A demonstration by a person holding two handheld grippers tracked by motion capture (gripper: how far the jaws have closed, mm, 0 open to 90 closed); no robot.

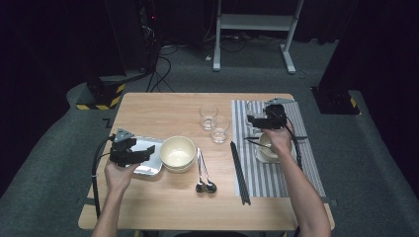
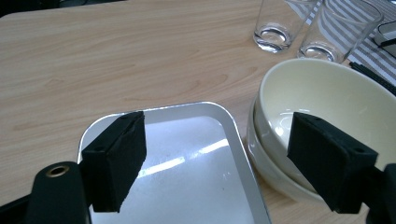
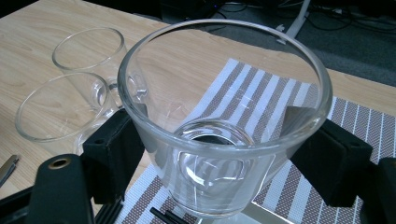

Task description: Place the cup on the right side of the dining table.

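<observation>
My right gripper [image 1: 255, 121] [image 3: 222, 149] is shut on a clear drinking glass [image 3: 224, 93] [image 1: 254, 130], one black pad on each side of it, held upright just above the striped placemat [image 1: 276, 173] [image 3: 261, 98]. Two more clear glasses [image 1: 208, 116] [image 1: 220, 129] stand on the wood left of the mat, also seen as glasses [image 3: 88, 51] [image 3: 60, 107] in the right gripper view. My left gripper [image 1: 143, 152] [image 2: 219, 140] hangs open over a silver tray [image 1: 148, 168] [image 2: 187, 177], with nothing between its pads. Stacked cream bowls [image 1: 178, 153] [image 2: 327, 98] sit right of the tray.
Two spoons [image 1: 205, 175] lie in front of the bowls. Long black chopsticks [image 1: 240, 173] lie along the placemat's left edge. A pale bowl [image 1: 267, 150] sits on the mat under the right hand. The table edges [image 1: 207, 224] are close by; dark equipment and cables stand beyond.
</observation>
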